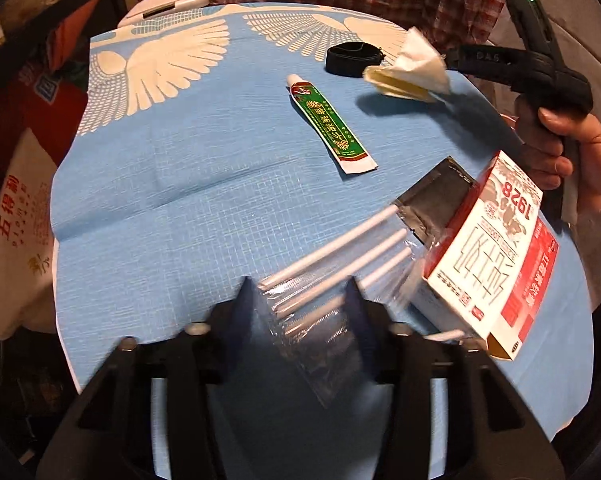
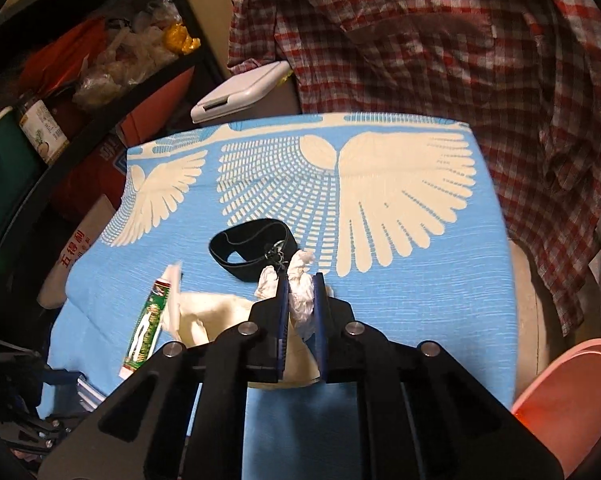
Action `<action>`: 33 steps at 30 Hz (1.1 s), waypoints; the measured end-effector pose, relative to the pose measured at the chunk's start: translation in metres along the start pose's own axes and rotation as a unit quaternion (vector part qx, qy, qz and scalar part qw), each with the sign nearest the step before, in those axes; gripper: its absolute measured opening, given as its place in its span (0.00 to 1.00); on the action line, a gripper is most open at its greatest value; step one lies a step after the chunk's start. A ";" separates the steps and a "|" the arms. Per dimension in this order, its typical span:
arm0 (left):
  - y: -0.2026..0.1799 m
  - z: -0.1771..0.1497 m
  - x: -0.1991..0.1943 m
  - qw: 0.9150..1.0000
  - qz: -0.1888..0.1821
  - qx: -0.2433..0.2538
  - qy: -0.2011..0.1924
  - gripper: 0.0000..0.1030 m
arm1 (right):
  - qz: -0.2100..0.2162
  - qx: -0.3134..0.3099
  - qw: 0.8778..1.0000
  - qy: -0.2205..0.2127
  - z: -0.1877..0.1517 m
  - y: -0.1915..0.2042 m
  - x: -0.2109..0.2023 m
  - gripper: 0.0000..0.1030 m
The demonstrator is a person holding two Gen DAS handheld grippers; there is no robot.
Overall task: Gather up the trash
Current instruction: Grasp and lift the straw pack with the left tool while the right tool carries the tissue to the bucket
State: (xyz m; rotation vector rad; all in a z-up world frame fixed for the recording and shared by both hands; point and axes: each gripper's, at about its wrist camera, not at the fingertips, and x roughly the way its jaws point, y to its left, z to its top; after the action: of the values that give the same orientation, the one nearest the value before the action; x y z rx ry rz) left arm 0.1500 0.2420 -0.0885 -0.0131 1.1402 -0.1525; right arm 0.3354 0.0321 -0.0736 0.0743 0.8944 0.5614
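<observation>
Right gripper (image 2: 301, 286) pinching a crumpled white tissue (image 2: 302, 300) above the blue cloth (image 2: 420, 300), left gripper (image 1: 300, 294) part-spread around a clear bag of white sticks (image 1: 336, 256), pads' contact unclear, red-and-white carton (image 1: 488, 256) just beside, green tube (image 1: 332, 128) lying apart.

Matt woven cloth (image 1: 180, 208) covers the tabletop; crinkled clear plastic bag (image 1: 312, 320) shines glossy; tissue (image 2: 302, 298) is soft crumpled paper; carton (image 1: 496, 248) printed cardboard.

Left claw (image 1: 300, 300) angled steeply down, right claw (image 2: 300, 292) pinched closed.
</observation>
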 end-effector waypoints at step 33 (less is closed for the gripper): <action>-0.017 0.012 -0.112 0.985 0.012 -0.079 -0.152 0.06 | 0.000 -0.045 0.999 -0.021 -0.030 0.053 -0.132 0.12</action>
State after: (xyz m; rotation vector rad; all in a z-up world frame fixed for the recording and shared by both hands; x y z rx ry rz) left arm 0.1134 0.2390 0.0198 -0.1591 0.8443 -0.0348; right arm 0.2246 0.0072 0.0179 0.0039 0.8281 0.5966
